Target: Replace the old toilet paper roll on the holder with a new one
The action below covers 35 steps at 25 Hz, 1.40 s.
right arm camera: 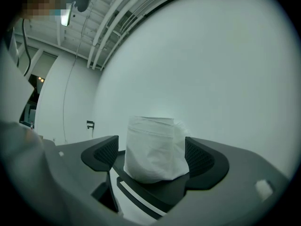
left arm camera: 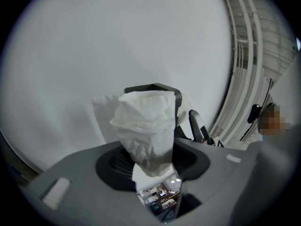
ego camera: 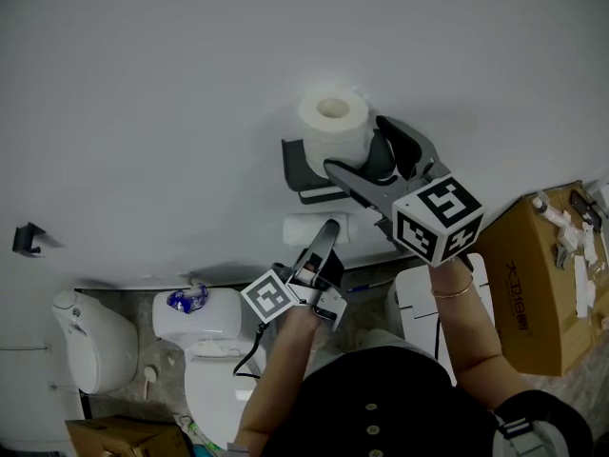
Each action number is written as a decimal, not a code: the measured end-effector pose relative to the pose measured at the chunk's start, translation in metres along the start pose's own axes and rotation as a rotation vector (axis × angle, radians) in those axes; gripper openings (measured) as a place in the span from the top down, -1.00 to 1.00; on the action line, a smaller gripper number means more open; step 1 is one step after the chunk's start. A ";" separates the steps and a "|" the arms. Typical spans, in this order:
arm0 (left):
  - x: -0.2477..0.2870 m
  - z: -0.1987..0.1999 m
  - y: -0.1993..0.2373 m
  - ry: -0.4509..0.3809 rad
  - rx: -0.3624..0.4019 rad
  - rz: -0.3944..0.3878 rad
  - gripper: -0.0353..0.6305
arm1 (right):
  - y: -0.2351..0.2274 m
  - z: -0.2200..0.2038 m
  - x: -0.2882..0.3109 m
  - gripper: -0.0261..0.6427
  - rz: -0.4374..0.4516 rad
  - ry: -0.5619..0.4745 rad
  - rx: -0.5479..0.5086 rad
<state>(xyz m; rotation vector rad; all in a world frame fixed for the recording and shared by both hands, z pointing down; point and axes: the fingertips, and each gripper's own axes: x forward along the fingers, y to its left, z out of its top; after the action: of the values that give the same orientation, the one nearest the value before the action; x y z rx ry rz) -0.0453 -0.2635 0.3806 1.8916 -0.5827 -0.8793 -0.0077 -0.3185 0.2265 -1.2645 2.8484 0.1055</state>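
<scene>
Shows new roll (ego camera: 333,122) upright on holder (ego camera: 300,174), axis vertical, straight ahead between spread jaws of right hand-held gripper (ego camera: 355,148), not pressed; probably needs only closing there; pinches old roll (ego camera: 303,228) below with left hand-held gripper (ego camera: 328,231).

A full white toilet paper roll (ego camera: 333,120) stands upright atop the dark grey wall-mounted holder (ego camera: 297,171); a thin crumpled white roll (ego camera: 306,228) sits just beneath.

Below the bare white wall (ego camera: 171,84) sits a white toilet (ego camera: 211,374) with something blue (ego camera: 187,300) on its tank, another white fixture (ego camera: 90,346) just beside it, a small black wall bracket (ego camera: 29,239) higher up, and a printed cardboard box (ego camera: 533,293) at the far side.
</scene>
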 end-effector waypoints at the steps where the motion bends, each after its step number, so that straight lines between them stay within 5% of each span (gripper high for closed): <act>1: 0.000 0.000 0.000 0.000 0.001 -0.001 0.29 | -0.001 0.001 0.001 -0.37 -0.004 0.003 -0.004; 22: 0.004 0.012 0.006 -0.015 -0.004 0.001 0.29 | 0.000 -0.008 0.029 -0.41 -0.014 0.160 -0.155; 35: 0.005 0.013 0.005 -0.018 -0.002 -0.009 0.29 | 0.001 -0.008 0.033 -0.43 0.002 0.161 -0.198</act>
<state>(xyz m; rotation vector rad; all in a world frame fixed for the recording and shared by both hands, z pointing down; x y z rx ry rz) -0.0523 -0.2767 0.3793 1.8873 -0.5847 -0.9029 -0.0309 -0.3425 0.2326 -1.3632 3.0402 0.3070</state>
